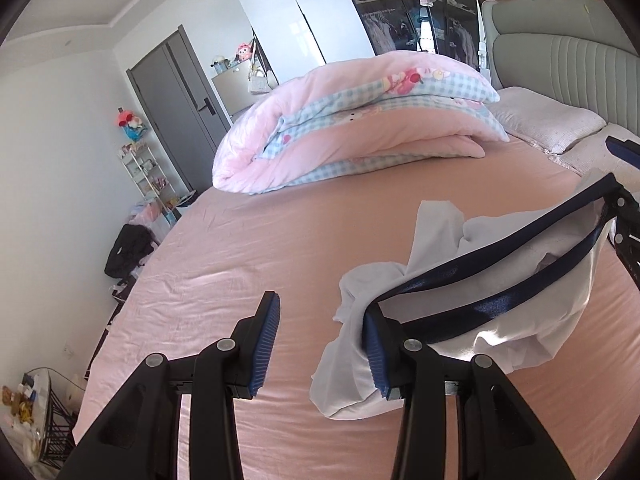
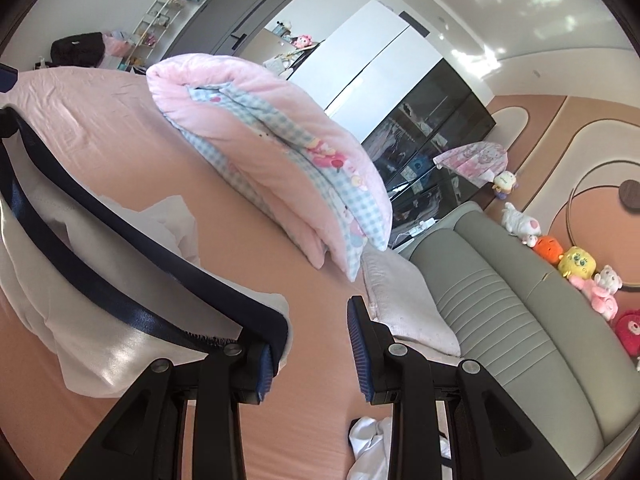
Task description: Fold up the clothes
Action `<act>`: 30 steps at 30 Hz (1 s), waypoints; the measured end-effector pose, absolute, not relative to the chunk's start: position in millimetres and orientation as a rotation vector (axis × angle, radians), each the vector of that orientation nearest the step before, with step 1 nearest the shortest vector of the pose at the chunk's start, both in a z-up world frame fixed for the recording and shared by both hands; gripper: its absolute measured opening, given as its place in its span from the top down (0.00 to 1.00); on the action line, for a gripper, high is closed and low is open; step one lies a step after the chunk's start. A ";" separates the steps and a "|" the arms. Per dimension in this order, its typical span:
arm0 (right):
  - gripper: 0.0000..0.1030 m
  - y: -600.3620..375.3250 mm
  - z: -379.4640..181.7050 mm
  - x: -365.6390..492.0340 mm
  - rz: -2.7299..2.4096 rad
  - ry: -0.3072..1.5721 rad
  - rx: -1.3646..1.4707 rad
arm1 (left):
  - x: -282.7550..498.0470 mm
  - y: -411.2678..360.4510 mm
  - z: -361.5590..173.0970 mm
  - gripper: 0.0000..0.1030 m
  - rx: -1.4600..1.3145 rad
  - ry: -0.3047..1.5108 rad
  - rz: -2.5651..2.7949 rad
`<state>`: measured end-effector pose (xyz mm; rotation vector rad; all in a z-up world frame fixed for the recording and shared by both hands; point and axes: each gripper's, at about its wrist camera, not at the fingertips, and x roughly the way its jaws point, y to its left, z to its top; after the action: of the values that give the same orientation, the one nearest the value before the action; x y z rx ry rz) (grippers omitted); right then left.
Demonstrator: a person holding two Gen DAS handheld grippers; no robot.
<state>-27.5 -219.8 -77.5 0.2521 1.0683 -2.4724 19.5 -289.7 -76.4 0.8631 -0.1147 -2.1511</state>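
White garment (image 1: 516, 320) w/ navy waistband, stretched taut.

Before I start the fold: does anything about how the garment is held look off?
Yes. The navy waistband of the white garment is not pinched: it is looped over one finger of the left hand-held gripper and one of the right hand-held gripper, both jaws standing open and empty. It could slip off.

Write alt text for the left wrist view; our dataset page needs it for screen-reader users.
A white garment with a navy waistband hangs stretched above a pink bed sheet, hooked over one finger of the open left gripper and, at far right, the right gripper. A folded pink quilt lies beyond, near a grey headboard.
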 end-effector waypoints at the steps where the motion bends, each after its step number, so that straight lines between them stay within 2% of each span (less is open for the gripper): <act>1: 0.71 -219.4 -73.9 -28.0 -2.476 1.061 0.241 | 21.1 -289.8 -72.8 0.63 0.854 -0.118 -2.154; 5: 0.71 -213.2 -75.7 -21.6 -2.422 1.055 0.282 | 30.5 -289.7 -79.0 0.63 0.889 -0.101 -2.157; 10: 0.71 -207.0 -107.7 -14.3 -2.288 1.140 0.396 | 38.3 -289.9 -112.3 0.63 1.044 -0.009 -2.171; 13: 0.71 -198.0 -126.4 -11.2 -2.225 1.160 0.460 | 42.9 -282.9 -128.9 0.63 1.103 -0.017 -2.178; 21: 0.71 -174.2 -163.7 -7.3 -2.025 1.064 0.737 | 64.4 -268.0 -167.2 0.63 1.257 -0.005 -2.208; 25: 0.71 -168.4 -191.6 -11.0 -1.955 1.070 0.861 | 78.4 -267.4 -192.1 0.66 1.346 0.127 -2.243; 30: 0.71 -156.9 -213.5 -20.0 -1.888 0.948 1.056 | 88.7 -271.2 -215.8 0.70 1.406 0.325 -2.256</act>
<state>-20.0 -156.9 -213.5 1.0563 0.9476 -1.8882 88.7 -271.2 -215.8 1.4064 0.3250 -2.2561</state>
